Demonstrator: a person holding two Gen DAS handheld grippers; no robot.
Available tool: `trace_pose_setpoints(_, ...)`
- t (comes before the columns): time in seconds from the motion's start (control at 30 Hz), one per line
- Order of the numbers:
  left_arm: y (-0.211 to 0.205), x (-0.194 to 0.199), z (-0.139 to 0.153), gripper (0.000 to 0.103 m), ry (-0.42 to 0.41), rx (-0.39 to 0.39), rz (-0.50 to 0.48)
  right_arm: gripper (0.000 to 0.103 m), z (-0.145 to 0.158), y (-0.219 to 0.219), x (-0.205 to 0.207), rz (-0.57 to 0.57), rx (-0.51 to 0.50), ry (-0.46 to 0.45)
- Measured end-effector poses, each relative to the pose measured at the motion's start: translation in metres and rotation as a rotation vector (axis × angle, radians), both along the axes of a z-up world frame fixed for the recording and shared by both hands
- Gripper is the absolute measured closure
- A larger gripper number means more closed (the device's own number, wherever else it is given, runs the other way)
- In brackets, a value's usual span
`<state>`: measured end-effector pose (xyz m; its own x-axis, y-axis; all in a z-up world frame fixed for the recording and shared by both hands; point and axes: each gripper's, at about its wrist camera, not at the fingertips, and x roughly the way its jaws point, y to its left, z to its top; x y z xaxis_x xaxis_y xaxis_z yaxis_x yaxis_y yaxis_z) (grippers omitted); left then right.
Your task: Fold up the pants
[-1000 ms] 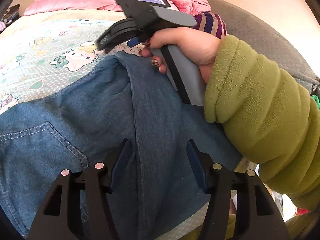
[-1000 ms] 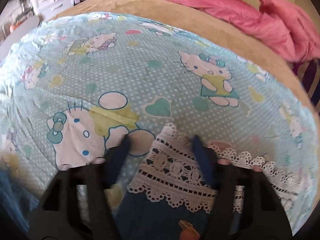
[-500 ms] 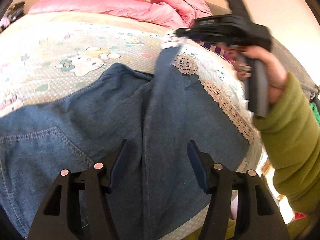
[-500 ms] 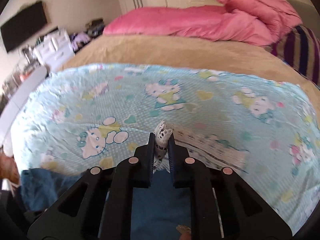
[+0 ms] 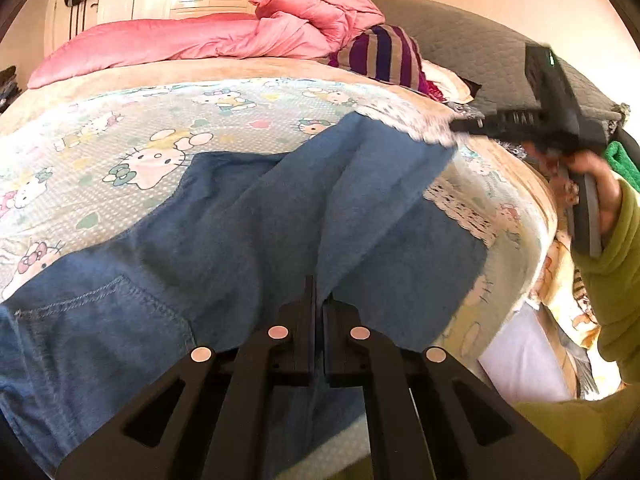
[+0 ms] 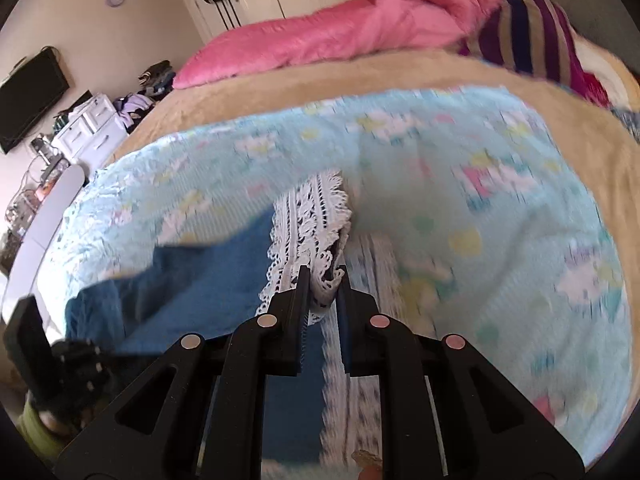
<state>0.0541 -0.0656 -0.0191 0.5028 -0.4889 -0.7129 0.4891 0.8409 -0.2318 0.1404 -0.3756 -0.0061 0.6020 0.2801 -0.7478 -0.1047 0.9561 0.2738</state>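
Blue denim pants (image 5: 240, 220) with white lace hems lie spread on a cartoon-cat bedsheet (image 5: 120, 140). My left gripper (image 5: 318, 296) has its jaws closing tight on a raised fold of denim near the crotch seam, pads pressed together on the cloth. My right gripper (image 6: 323, 276) is shut on the lace hem (image 6: 312, 216) of one leg. In the left wrist view that right gripper (image 5: 456, 126) holds this leg up off the bed at the far right, stretched taut. The other leg's lace hem (image 5: 460, 208) lies flat underneath. A back pocket (image 5: 100, 300) shows at the near left.
A pink quilt (image 5: 200, 40) and a striped pillow (image 5: 384, 56) lie at the head of the bed, before a grey headboard (image 5: 480, 40). The bed's edge drops off at right. White drawers (image 6: 88, 128) and a wall television (image 6: 32, 88) stand beyond the bed's left side.
The right gripper shut on the lace hem and swept it up and to the right, drawing the leg out. The left gripper's jaws went from open to shut on the denim fold.
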Motion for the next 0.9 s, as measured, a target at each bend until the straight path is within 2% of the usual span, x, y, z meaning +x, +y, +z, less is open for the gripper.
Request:
trace_pose_setpoints(0.07,0.000,-0.006,0.001,0.101,0.001,0.006,-0.022,0.095,-0.006,-0.007,-0.012,-0.010,0.020,0.021)
trace_pose_setpoints(0.3,-0.009,-0.020,-0.006,0.101,0.011,0.057,-0.096,0.095,-0.033,-0.017,-0.049,-0.030,-0.003,0.102)
trace_pose_setpoints(0.53,-0.022,-0.030,-0.008,0.101,0.009,0.110,-0.158,0.095,-0.040,-0.028,-0.062,-0.038,-0.006,0.104)
trace_pose_setpoints(0.73,-0.029,-0.030,-0.017,0.100,0.041,0.160,-0.182,0.095,-0.056,-0.031,-0.064,-0.046,-0.034,0.131)
trace_pose_setpoints(0.8,-0.029,-0.030,-0.020,0.097,0.052,0.159,-0.179,0.093,-0.061,-0.029,-0.065,-0.051,-0.077,0.121)
trace_pose_setpoints(0.9,-0.030,-0.030,-0.024,0.097,0.066,0.168,-0.180,0.082,-0.063,-0.027,-0.066,-0.056,-0.129,0.119)
